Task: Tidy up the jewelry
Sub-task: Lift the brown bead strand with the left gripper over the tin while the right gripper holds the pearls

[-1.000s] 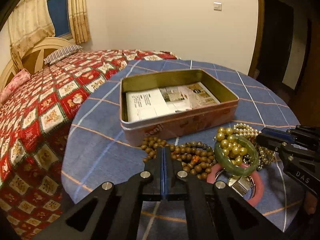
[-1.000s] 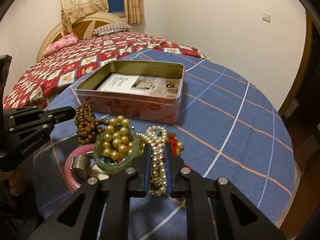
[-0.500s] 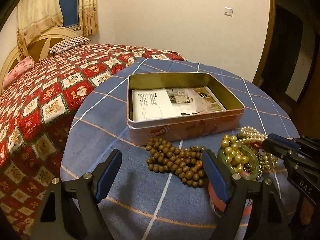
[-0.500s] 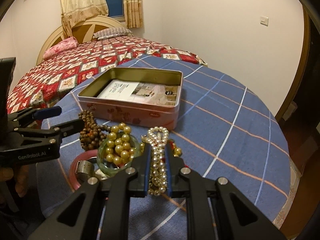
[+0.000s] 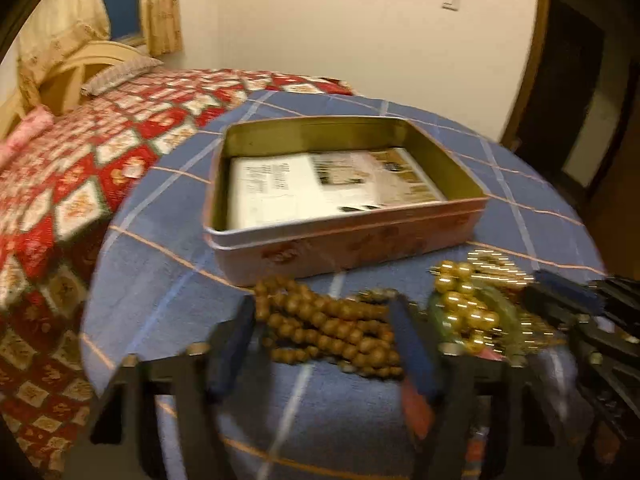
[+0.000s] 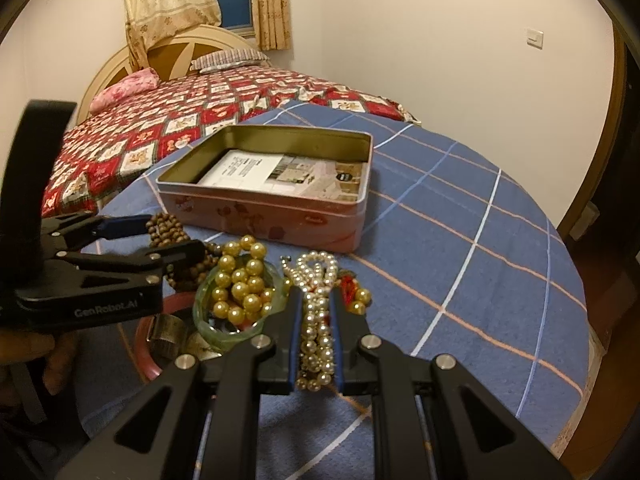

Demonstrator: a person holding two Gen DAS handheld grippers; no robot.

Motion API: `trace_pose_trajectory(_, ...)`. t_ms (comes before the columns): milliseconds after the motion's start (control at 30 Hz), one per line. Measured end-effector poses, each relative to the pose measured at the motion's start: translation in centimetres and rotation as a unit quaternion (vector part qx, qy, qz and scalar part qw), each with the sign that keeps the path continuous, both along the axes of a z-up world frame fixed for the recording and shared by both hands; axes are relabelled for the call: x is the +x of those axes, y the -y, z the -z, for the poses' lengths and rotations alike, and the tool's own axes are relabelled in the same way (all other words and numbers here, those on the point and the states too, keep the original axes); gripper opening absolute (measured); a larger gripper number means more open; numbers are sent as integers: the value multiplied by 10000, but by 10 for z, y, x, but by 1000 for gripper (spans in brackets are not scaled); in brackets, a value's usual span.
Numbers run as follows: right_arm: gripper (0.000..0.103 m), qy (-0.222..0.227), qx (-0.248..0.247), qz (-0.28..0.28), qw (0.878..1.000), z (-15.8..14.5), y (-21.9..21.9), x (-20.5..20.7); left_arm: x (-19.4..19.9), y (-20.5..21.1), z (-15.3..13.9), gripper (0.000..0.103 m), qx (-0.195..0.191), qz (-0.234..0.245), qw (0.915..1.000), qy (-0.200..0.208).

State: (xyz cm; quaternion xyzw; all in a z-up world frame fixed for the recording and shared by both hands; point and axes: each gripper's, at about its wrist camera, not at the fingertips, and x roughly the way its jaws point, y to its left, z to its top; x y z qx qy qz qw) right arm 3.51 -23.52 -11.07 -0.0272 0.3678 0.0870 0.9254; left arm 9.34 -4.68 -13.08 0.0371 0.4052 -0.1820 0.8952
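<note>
- While the left wrist view is smeared with motion blur, the right wrist view is sharp, and both show a round tabletop (image 6: 460, 240) under a blue checked cloth with a bed (image 6: 168, 128) in a red patchwork quilt behind it.
- An open pink metal tin (image 6: 280, 216) stands near the middle of the tabletop, with printed paper leaflets (image 6: 276, 172) lying flat inside it.
- A heap of jewelry lies in front of the tin, on the side nearest the cameras.
- The left claw (image 5: 324, 344) has its jaws partly apart and closing, one on each side of a brown wooden bead strand (image 5: 332, 328); the blur hides whether the pads touch the beads.
- In the right wrist view, the left claw (image 6: 160, 236) reaches in from the left edge, and part of a hand (image 6: 44, 356) shows below it.
- The right claw (image 6: 316, 332) is nearly closed, and its blue pads pinch a white pearl bracelet (image 6: 316, 280) whose looped end sticks out beyond the tips.
- A green jade bangle (image 6: 224, 320) lies just left of the right claw, with a strand of gold-coloured pearls (image 6: 240, 280) heaped in and over it.
- A pink bangle (image 6: 144, 344) lies under the jade one, with a silver metal piece (image 6: 168, 332) resting on it.
- Small red and gold beads (image 6: 354, 292) sit just right of the pearl bracelet.
</note>
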Motion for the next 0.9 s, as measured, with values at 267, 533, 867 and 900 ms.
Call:
trace_pose_trajectory(267,15,21,-12,1,10000,-1,0,-1,-8,-1,-4,22,55,153,9998,120)
trace_pose_trajectory(533,15,165,7,56,9998,-11,3,-5,-20,-9,-16,6,-112,295,9993,211)
trace_pose_trajectory(867,9,475,0,85,9988,-35,4,-10,-34,-20,-65,6,-92,189,9950,981)
trace_pose_trajectory(900,9,514,-18,79,9986,-39,4,-10,-34,-21,-70,6,-102,182,9943,1047)
